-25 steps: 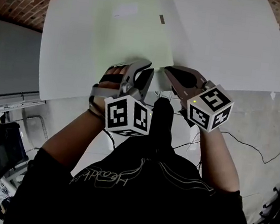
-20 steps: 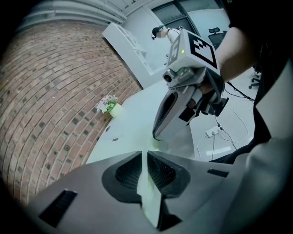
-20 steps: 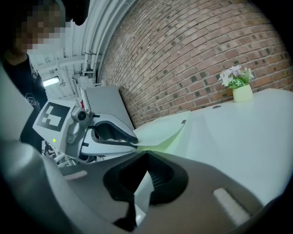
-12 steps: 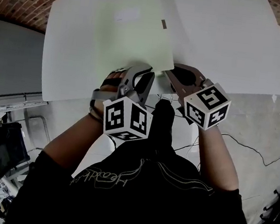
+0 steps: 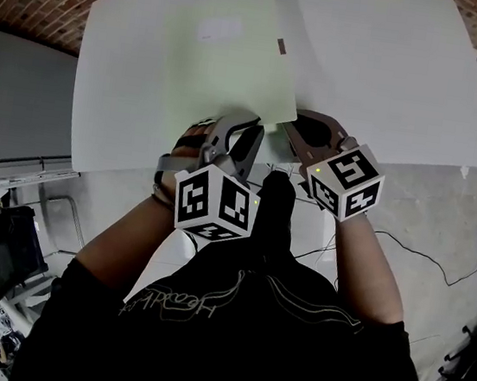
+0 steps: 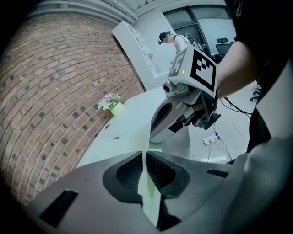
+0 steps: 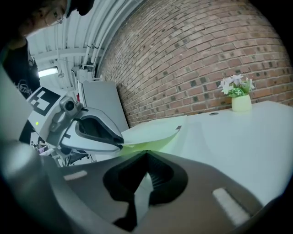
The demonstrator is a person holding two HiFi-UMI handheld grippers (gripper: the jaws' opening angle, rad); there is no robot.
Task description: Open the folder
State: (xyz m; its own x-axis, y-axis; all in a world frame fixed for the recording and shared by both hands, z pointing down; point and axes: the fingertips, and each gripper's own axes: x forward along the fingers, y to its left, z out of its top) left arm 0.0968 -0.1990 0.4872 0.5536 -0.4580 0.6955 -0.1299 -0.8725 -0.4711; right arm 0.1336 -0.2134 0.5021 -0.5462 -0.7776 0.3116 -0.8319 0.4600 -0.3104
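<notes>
Both forearms reach forward side by side, and the two grippers meet at the near edge of the folder (image 5: 229, 62). The left hand (image 5: 185, 149) wraps its handle, with the left gripper (image 5: 248, 128) tipped down towards the surface (image 5: 393, 75). The right gripper (image 5: 287, 125) lies flatter, just beside it, and its hand is mostly hidden behind the marker cube (image 5: 346, 179).

The left fingers (image 6: 126, 171) have just been closing and now pinch the pale green cover between the pads. The cover curves up off the surface from there. The right fingers (image 7: 160, 176) are pressed nearly together on a pale sheet, apparently the folder's lower leaf, though the pads hide most of it.

The folder lies flat on the white surface straight ahead of the person, and only its near corner is raised.

A small vase (image 7: 240, 98) of flowers stands farther back on the surface, by a brick wall (image 7: 192, 59).

The cover carries a white label (image 5: 218, 27) and a small dark tab (image 5: 281, 45), and no writing on either can be read.
</notes>
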